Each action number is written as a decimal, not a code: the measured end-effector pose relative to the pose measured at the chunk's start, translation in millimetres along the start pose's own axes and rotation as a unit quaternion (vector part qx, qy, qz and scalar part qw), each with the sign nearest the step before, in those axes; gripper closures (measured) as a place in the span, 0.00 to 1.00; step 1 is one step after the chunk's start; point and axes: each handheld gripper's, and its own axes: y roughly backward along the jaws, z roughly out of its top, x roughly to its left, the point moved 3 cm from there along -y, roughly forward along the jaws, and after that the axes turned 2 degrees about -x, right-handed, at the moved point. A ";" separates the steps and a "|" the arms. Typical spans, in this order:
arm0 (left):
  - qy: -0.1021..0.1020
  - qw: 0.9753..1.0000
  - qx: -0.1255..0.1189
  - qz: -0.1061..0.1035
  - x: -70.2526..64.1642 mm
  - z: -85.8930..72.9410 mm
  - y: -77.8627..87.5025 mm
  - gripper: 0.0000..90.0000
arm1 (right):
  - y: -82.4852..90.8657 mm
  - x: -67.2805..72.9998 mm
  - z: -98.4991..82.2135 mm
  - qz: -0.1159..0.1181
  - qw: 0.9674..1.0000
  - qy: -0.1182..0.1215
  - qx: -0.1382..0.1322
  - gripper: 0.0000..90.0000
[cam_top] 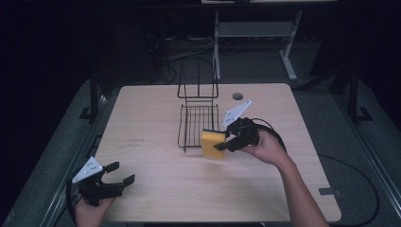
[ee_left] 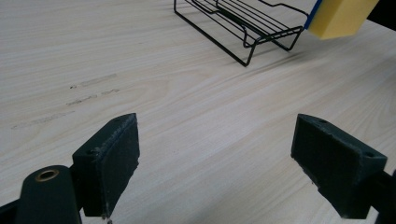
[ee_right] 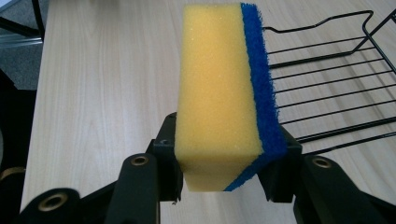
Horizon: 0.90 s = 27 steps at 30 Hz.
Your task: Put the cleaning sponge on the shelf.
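Observation:
A yellow sponge [cam_top: 212,144] with a blue scouring side is held above the table, beside the front right corner of a black wire rack [cam_top: 197,124]. My right gripper [cam_top: 222,141] is shut on the sponge [ee_right: 219,88], its jaws pinching the lower end; the blue layer faces the rack [ee_right: 331,79]. My left gripper [cam_top: 119,173] hovers open near the front left corner of the table, nothing between its pads [ee_left: 114,158]. In the left gripper view the rack [ee_left: 243,25] and the sponge [ee_left: 341,16] lie far ahead at the top.
The light wooden table [cam_top: 156,184] has a round cable hole [cam_top: 237,96] at the back right. The rack's tall wire back [cam_top: 198,78] stands upright toward the far edge. Faint marks [ee_left: 79,91] show on the wood left of centre.

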 end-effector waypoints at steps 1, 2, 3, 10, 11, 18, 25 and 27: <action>0.000 1.000 0.000 0.000 -0.1 0.0 -0.1 0.16 | -0.7 -1.1 0.8 0.001 1.000 0.000 -0.001 0.62; 0.000 1.000 0.000 0.000 -0.1 0.0 -0.1 0.16 | -0.9 -2.2 1.7 0.001 1.000 0.000 -0.001 0.62; 0.000 1.000 0.001 -0.001 -0.2 0.0 -0.2 0.16 | -1.6 -4.0 3.9 0.000 1.000 0.002 -0.001 0.62; 0.001 1.000 0.002 -0.002 -1.3 0.2 -0.9 0.16 | -3.7 -10.3 9.2 -0.001 1.000 0.004 -0.011 0.62; -0.001 1.000 0.001 -0.002 -0.9 0.2 -0.9 0.16 | -4.7 -11.6 9.6 -0.003 1.000 0.005 -0.011 0.62; -0.001 1.000 0.001 -0.001 -0.6 0.3 -0.8 0.16 | -8.2 -18.6 17.2 -0.003 1.000 0.005 -0.010 0.62; 0.001 1.000 0.001 -0.003 -2.0 0.5 -1.7 0.16 | -13.4 -29.5 22.7 -0.003 1.000 0.004 -0.016 0.62; 0.001 1.000 0.001 -0.003 -1.8 0.5 -1.5 0.16 | -14.6 -31.9 24.2 -0.004 1.000 0.002 -0.014 0.62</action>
